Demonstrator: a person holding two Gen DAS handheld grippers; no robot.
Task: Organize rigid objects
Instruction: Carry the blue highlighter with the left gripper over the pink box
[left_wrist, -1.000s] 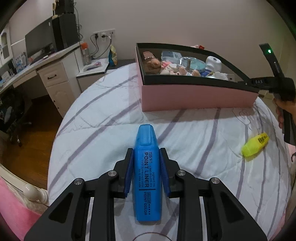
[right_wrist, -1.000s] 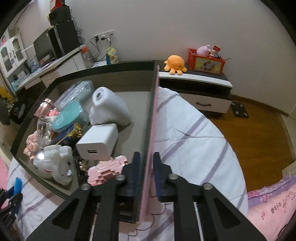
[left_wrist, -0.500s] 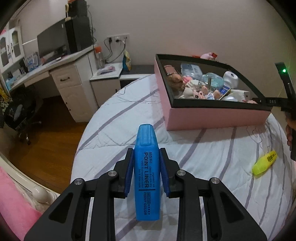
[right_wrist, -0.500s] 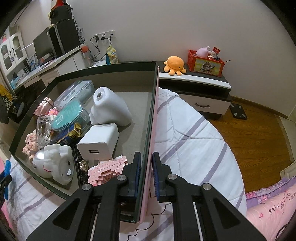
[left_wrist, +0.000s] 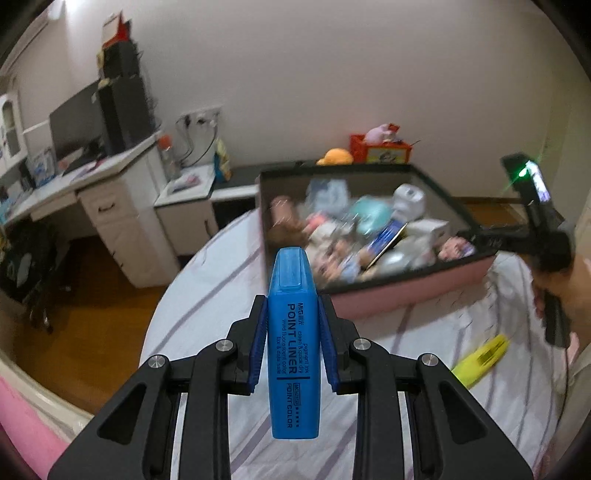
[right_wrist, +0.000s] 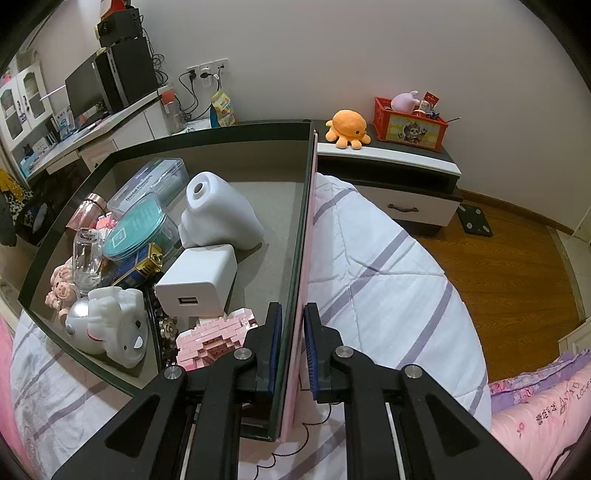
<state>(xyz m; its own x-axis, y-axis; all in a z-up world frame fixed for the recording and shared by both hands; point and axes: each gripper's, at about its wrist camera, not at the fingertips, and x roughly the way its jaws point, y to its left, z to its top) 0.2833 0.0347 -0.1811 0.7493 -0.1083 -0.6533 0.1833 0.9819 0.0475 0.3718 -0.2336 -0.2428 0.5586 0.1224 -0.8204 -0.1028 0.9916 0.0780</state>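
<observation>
Left wrist view: left gripper (left_wrist: 293, 345) pinches a blue highlighter (left_wrist: 293, 347) between its blue pads (left_wrist: 258, 350), pen body running along the fingers, cap end pointing away from the camera. Print on the barrel reads "POINT LINER", "POINT COLOR", "vivid fluorescent color", "pigment ink"; a smaller line under these is too fine to read. The highlighter is held in the air above the striped bedspread (left_wrist: 221, 280), on the near side of the pink box (left_wrist: 406, 291). The box has a dark rim and is full of small items, blurred here. A yellow highlighter (left_wrist: 480, 360) lies on the bedspread near the box's near right corner, apart from it. At the box's right corner the other tool's black body shows a green light, with a hand (left_wrist: 569, 291) around its handle.

Right wrist view: right gripper (right_wrist: 293, 349) is pressed together on the box's side wall (right_wrist: 301, 295), one pad inside, one outside against the pink face. Inside the box, just beside the gripped wall: a pink brick model (right_wrist: 214, 338), a white USB charger (right_wrist: 197, 284), a white figurine (right_wrist: 110, 325). Farther in: a white rounded device (right_wrist: 218, 216), a teal round tin (right_wrist: 135, 227), a clear case labelled "Dental Flossers" (right_wrist: 147, 181), a clear small bottle (right_wrist: 88, 258). Beyond the box, an orange octopus plush (right_wrist: 347, 129) and a red crate (right_wrist: 408, 123) sit on a low cabinet.
</observation>
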